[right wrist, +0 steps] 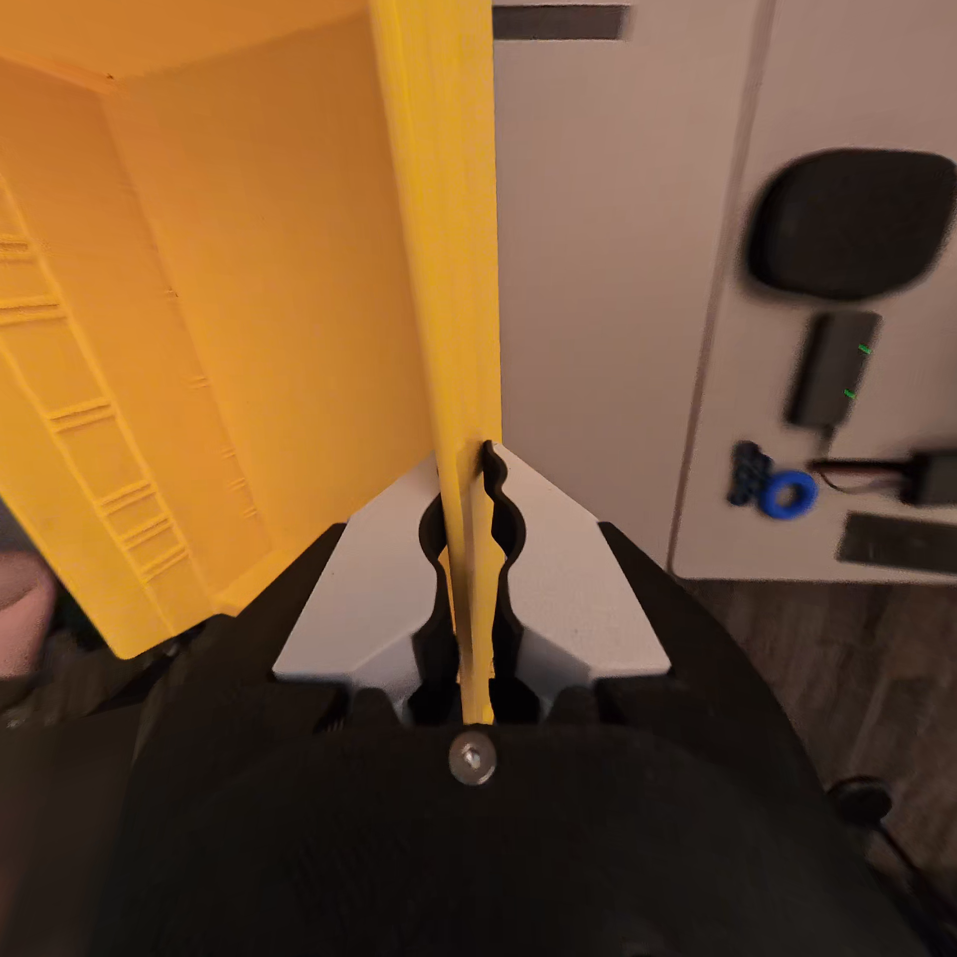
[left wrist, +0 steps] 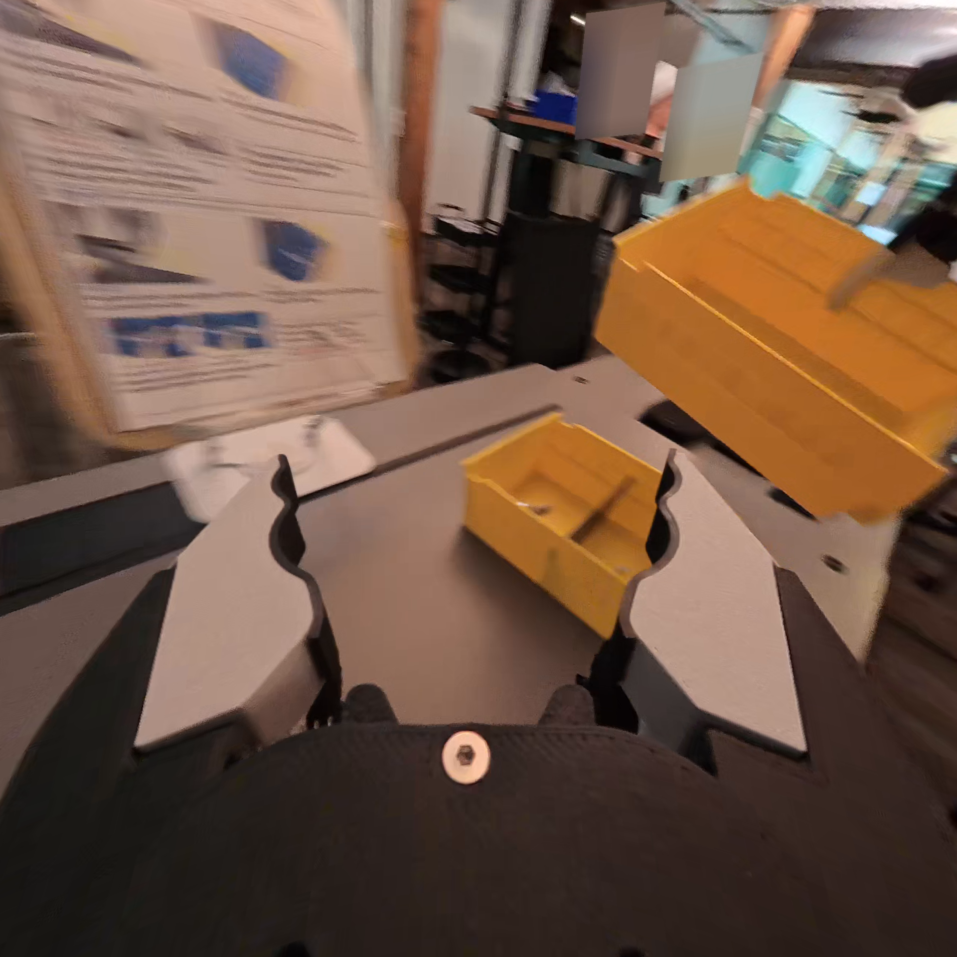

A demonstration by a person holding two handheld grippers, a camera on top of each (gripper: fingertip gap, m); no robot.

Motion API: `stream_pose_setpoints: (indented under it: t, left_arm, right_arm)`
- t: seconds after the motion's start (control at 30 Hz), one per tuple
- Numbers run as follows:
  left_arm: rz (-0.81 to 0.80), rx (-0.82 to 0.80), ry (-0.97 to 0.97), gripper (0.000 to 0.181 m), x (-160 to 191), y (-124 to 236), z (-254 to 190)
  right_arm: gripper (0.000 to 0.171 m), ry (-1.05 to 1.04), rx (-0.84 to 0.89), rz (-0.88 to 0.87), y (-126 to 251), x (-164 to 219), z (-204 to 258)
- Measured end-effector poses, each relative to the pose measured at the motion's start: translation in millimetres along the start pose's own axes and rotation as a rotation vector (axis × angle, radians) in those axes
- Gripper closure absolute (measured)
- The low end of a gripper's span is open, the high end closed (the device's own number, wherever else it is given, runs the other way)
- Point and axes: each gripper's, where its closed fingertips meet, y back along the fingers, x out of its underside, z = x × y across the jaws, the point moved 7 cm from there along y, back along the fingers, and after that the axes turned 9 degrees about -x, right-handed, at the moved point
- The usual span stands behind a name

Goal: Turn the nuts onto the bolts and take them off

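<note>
My left gripper is open and empty above the grey table. A small yellow bin sits on the table just ahead and to the right of it, with a dark divider and a small metal part inside. A large yellow bin hangs tilted in the air at the right. In the right wrist view my right gripper is shut on the wall of this large yellow bin, whose inside fills the left of that view. No nuts or bolts show clearly.
A white tray lies at the table's far left below a blurred poster board. Below the held bin, a white surface carries a black pad, a black box and a blue ring. One gripper's finger ends stand about 45 cm off the other's.
</note>
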Motion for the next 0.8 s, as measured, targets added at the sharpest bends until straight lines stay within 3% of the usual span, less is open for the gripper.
stream_pose_setpoints:
  t: [0.1,0.17,0.23,0.33,0.5,0.57,0.63,0.8]
  left_arm:
    - [0.123,0.211,-0.024,0.046,39,-60,-73]
    - [0.243,0.245,-0.031,0.047,79,-102,-102]
    - [0.379,0.273,-0.017,0.054,120,-138,-119]
    - [0.583,0.23,-0.052,0.051,174,-176,-122]
    - [0.75,0.288,-0.054,0.056,214,-190,-128]
    - [0.796,0.36,-0.027,0.076,217,-188,-131]
    - [0.841,0.459,0.015,0.109,215,-183,-133]
    - [0.982,0.498,-0.015,0.138,204,-169,-100]
  right_arm:
    - [0.165,-0.128,0.1,-0.038,21,30,-64]
    - [0.164,-0.19,0.152,-0.043,30,51,-96]
    - [0.165,-0.243,0.185,-0.042,34,69,-121]
    - [0.164,-0.292,0.205,-0.024,30,91,-148]
    - [0.164,-0.311,0.206,0.052,7,113,-174]
    - [0.164,-0.308,0.206,0.08,-5,116,-178]
    - [0.164,-0.3,0.211,0.103,-18,115,-180]
    - [0.164,-0.253,0.184,0.133,-59,105,-174]
